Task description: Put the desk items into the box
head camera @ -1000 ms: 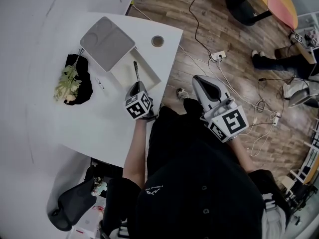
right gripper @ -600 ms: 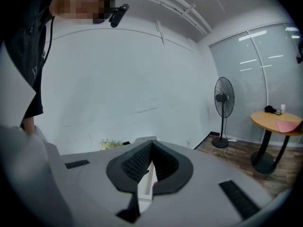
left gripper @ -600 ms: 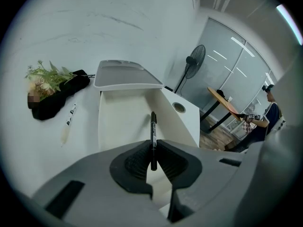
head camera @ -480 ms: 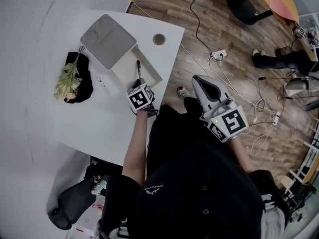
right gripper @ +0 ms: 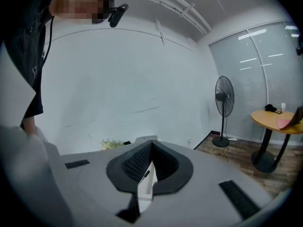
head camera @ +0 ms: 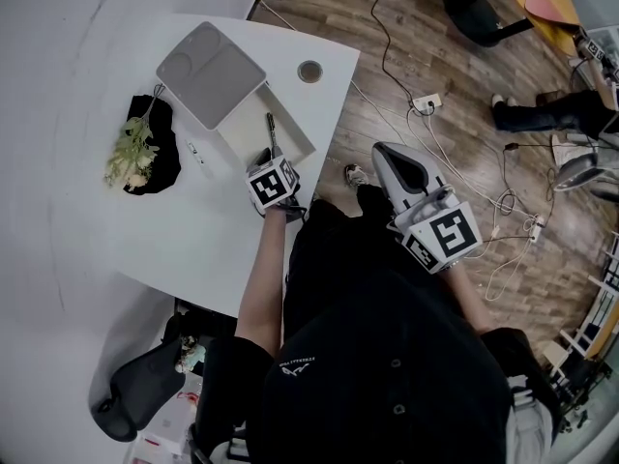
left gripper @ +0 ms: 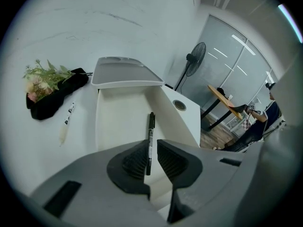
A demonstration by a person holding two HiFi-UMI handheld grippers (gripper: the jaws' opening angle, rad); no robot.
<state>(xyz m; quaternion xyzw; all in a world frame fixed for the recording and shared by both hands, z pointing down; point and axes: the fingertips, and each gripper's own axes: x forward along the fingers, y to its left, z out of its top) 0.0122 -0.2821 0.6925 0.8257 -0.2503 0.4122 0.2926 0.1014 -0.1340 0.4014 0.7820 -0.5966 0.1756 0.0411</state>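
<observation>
The pen's (left gripper: 151, 131) lower end was lost against one pad of the left gripper (left gripper: 152, 150). Its jaws had just been opening with the pen between them, and whether that pad touched it could not be told. That gripper's body covered the near end of the box (left gripper: 118, 122), and the lid (left gripper: 124, 74) hid its far end. Print on the white marker (left gripper: 66, 124) was too small to read. Past the right gripper (right gripper: 150, 145), only a sliver of box showed.

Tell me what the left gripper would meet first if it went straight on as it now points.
Probably the bottom of the open white box. The left gripper has just been opening its jaws, and the black pen lies between them already; depth is unclear.
</observation>
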